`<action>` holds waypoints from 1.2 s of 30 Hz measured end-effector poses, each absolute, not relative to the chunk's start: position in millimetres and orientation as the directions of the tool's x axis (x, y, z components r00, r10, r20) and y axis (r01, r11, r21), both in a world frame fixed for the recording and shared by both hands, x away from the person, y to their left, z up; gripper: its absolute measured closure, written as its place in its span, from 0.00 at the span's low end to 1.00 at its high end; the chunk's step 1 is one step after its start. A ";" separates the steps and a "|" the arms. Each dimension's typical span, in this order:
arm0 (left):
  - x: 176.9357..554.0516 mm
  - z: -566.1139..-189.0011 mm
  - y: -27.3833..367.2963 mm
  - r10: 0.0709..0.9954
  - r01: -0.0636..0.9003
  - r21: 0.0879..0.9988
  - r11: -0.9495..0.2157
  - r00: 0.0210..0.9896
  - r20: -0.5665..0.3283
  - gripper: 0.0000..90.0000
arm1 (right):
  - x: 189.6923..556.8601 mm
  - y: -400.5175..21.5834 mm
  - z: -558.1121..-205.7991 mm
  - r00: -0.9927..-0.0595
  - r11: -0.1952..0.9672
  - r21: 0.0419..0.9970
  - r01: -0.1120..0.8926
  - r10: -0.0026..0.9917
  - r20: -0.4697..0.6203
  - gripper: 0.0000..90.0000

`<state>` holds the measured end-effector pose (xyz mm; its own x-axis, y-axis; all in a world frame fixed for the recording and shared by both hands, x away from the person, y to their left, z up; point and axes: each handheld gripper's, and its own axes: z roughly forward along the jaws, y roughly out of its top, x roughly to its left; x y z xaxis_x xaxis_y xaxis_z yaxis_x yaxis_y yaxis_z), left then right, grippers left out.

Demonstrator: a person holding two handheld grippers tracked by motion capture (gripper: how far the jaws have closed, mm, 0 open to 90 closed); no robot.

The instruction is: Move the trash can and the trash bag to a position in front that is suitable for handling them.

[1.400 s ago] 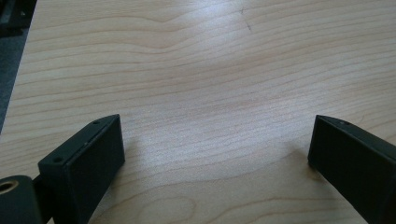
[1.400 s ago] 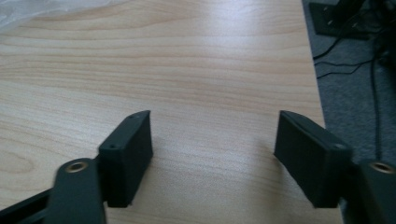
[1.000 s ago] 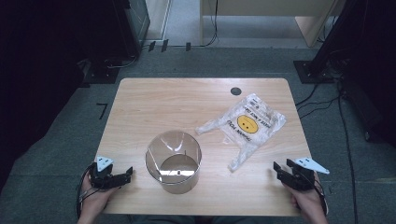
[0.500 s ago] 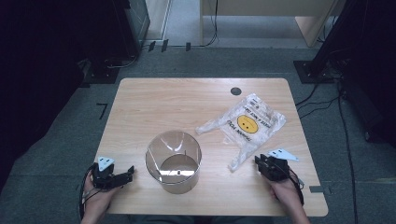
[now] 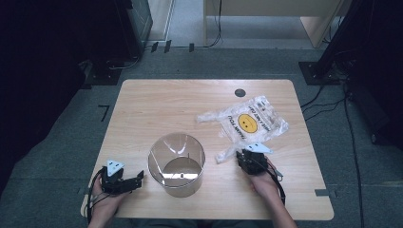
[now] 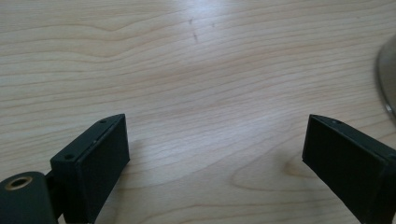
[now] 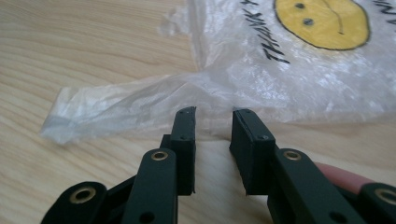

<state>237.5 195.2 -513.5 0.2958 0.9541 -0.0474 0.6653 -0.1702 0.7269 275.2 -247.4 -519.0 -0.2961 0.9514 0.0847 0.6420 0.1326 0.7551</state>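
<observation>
At the near right of the table (image 5: 142, 109), the right gripper (image 7: 212, 116), jaws just narrowed and empty, lines up on the plastic bag's (image 7: 289, 70) handle (image 7: 126, 105); the left gripper (image 6: 215, 140) rests wide open.

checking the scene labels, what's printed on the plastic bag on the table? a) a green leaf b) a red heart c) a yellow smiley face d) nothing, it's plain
c: the clear plastic bag carries a yellow smiley face with black lettering beside it, seen close up in the right gripper view and also in the high view.
</observation>
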 end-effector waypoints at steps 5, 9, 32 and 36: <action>236.2 -506.8 177.0 0.957 0.668 0.733 -0.128 0.278 -0.087 0.16 | 277.3 -227.0 -516.2 -0.261 0.065 0.790 0.610 0.957 0.123 0.78; 232.4 -500.2 159.1 0.948 0.644 0.758 -0.106 0.296 -0.119 0.33 | 257.5 -202.3 -511.8 -0.311 0.065 0.825 0.561 0.940 0.138 0.78; 235.5 -495.8 109.9 0.914 0.545 0.815 -0.197 0.402 -0.048 0.38 | 240.9 -221.4 -495.2 -0.338 0.109 0.867 0.487 0.938 0.072 0.65; 248.8 -504.3 153.7 0.942 0.588 0.795 -0.146 0.329 -0.070 0.32 | 265.9 -271.1 -487.8 -0.181 0.037 0.876 0.481 0.982 0.058 0.65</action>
<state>248.8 153.7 -504.3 0.3287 0.9418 -0.0703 0.5883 -0.1459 0.7954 265.9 -271.1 -487.8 -0.1808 0.9818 0.0584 0.4814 0.0366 0.8757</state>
